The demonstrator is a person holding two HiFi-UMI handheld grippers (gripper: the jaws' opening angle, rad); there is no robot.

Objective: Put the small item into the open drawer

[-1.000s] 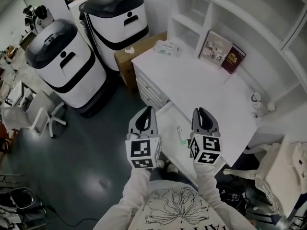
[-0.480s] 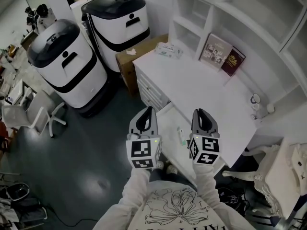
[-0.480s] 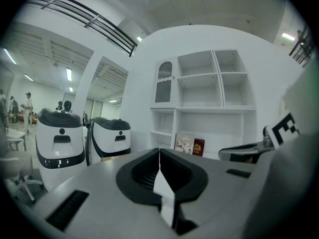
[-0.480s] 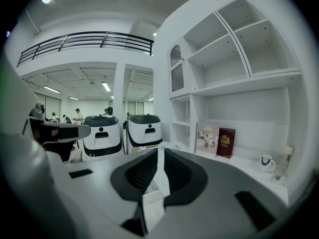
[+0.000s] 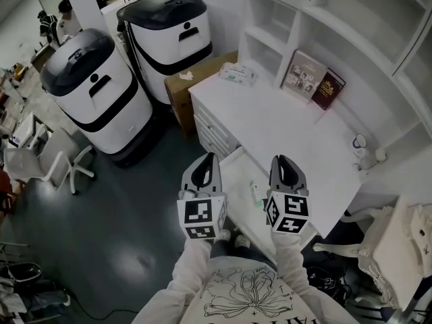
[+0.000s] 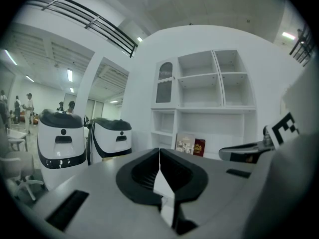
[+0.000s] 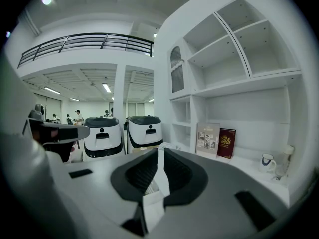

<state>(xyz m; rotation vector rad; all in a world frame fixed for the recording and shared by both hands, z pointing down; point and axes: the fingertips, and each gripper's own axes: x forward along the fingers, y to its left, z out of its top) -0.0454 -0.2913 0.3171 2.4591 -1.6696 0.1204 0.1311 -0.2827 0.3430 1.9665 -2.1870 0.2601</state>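
Closed, empty: left gripper [image 5: 208,157], right gripper [image 5: 279,159]; slim pale item [image 5: 255,193] in white rectangular drawer [image 5: 235,173].

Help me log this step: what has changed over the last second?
Little. The right gripper finished closing; its jaws are now together, empty. The left gripper is shut too, and both hold their places by the open drawer. The small item still lies in the drawer.

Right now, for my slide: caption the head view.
Left gripper and right gripper, shut, above open drawer holding small item.
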